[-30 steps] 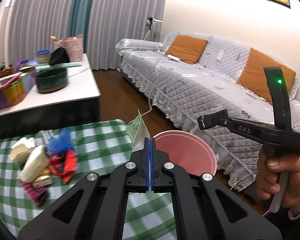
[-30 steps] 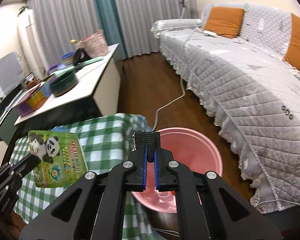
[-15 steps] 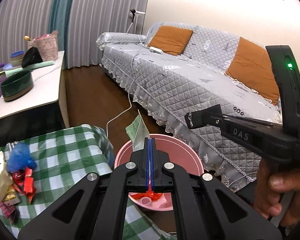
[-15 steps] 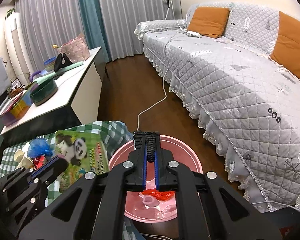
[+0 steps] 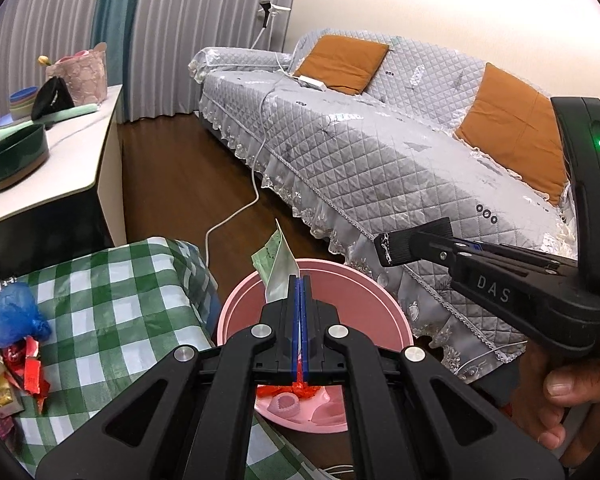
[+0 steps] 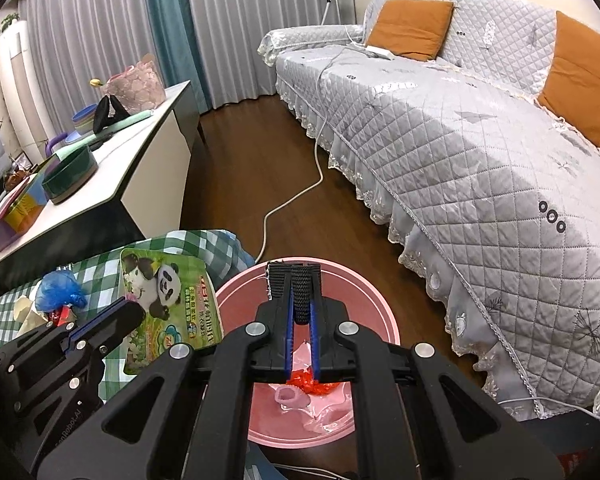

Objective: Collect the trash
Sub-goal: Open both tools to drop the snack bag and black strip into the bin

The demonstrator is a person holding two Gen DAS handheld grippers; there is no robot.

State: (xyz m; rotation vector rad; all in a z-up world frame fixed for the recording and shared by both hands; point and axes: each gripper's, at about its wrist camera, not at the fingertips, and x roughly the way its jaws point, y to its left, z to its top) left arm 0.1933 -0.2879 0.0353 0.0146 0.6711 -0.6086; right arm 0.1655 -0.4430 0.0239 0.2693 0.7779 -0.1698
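My left gripper (image 5: 301,280) is shut on a green panda snack bag (image 5: 278,268), which I see edge-on over the pink bin's rim (image 5: 236,312). From the right wrist view the bag's printed face (image 6: 168,300) shows, with the left gripper (image 6: 130,306) at the bin's left edge. Directly above the pink bin (image 6: 236,292) my right gripper (image 6: 302,280) hovers with its jaws almost together and a black ribbed strip (image 6: 302,300) between the pads. A red wrapper (image 6: 312,384) and a pink scrap (image 6: 290,394) lie in the bin. More trash, a blue bag (image 5: 14,316) and red wrappers (image 5: 30,372), sits on the checked table.
A grey quilted sofa (image 5: 380,160) with orange cushions runs along the right. A white cable (image 5: 228,220) crosses the wooden floor. A white side table (image 5: 60,184) carries a dark green bowl (image 5: 14,164) and baskets. A person's hand (image 5: 572,396) holds the right gripper's handle.
My left gripper carried the panda bag from above the checked table to over the pink bin. The right gripper drifted farther over the bin. Both grips look unchanged.
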